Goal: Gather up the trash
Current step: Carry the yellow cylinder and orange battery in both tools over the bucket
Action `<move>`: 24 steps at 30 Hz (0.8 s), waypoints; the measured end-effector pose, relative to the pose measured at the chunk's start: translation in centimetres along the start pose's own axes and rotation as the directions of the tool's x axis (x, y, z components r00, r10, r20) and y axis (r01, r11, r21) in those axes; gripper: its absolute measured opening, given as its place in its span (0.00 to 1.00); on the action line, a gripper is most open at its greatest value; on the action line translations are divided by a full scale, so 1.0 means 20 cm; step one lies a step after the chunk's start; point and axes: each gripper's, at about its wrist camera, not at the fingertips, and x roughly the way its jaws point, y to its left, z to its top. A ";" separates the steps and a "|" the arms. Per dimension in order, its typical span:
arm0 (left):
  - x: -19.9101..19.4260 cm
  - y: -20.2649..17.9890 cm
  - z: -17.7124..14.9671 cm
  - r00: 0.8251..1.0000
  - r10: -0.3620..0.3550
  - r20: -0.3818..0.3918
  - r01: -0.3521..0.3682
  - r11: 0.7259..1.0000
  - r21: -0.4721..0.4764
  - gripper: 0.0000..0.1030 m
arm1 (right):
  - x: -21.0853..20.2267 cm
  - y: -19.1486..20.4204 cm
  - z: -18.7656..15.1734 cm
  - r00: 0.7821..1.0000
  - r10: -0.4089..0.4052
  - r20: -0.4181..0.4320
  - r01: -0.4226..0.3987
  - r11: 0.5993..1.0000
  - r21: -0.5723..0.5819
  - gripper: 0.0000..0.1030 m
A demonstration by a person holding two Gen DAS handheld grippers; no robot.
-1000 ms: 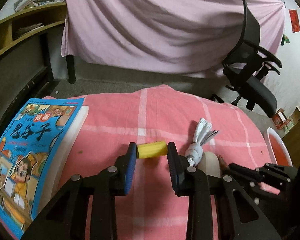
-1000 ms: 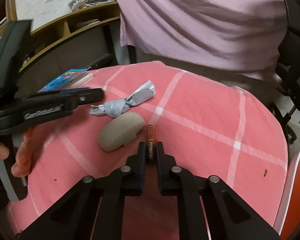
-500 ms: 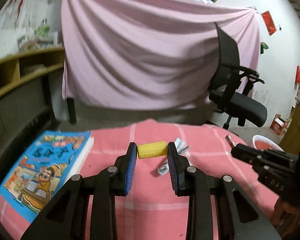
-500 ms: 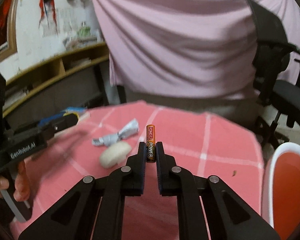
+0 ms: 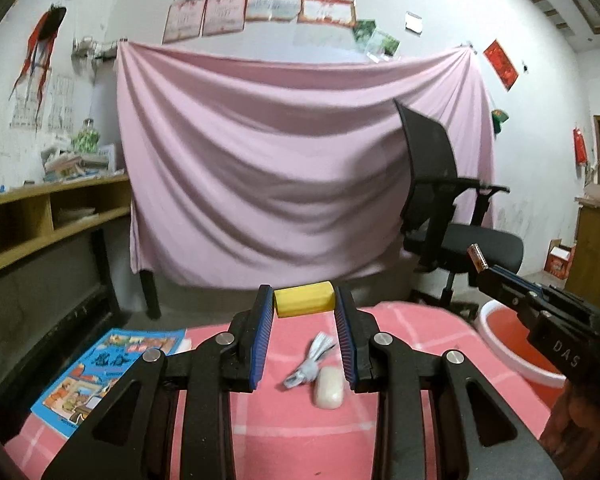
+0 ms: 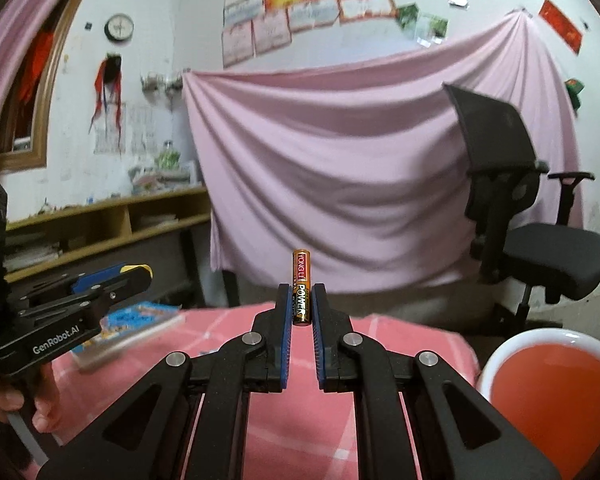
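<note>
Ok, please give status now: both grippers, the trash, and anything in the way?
Left gripper shut on yellow piece, lifted. Right gripper shut on battery, upright. Red bin at right, path open. Wrapper and pale oval left on cloth.

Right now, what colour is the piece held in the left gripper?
Yellow. The left gripper clamps a yellow piece, clearest in the left wrist view.

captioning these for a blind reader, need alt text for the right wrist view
The right gripper holds a battery upright above a pink tablecloth. A red bin sits lower right, and the left gripper, holding something yellow, enters from the left. A pink sheet and chair stand behind.
</note>
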 end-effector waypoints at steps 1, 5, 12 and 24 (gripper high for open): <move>-0.01 -0.01 0.01 1.000 -0.004 0.008 0.004 1.000 0.004 0.26 | -0.02 0.00 0.01 1.000 -0.004 0.012 0.004 1.000 0.002 0.07; -0.05 -0.09 0.06 0.999 -0.007 0.043 0.004 0.998 0.058 0.26 | -0.08 -0.04 0.04 0.998 -0.018 0.058 0.017 1.000 0.017 0.07; -0.07 -0.29 0.15 0.995 -0.059 0.076 0.051 0.993 0.102 0.26 | -0.22 -0.13 0.09 0.990 -0.061 0.126 0.056 0.998 0.040 0.07; -0.02 -0.74 0.24 0.982 -0.162 0.099 0.137 0.966 0.221 0.26 | -0.43 -0.43 0.11 0.965 -0.196 0.177 0.172 0.975 0.140 0.08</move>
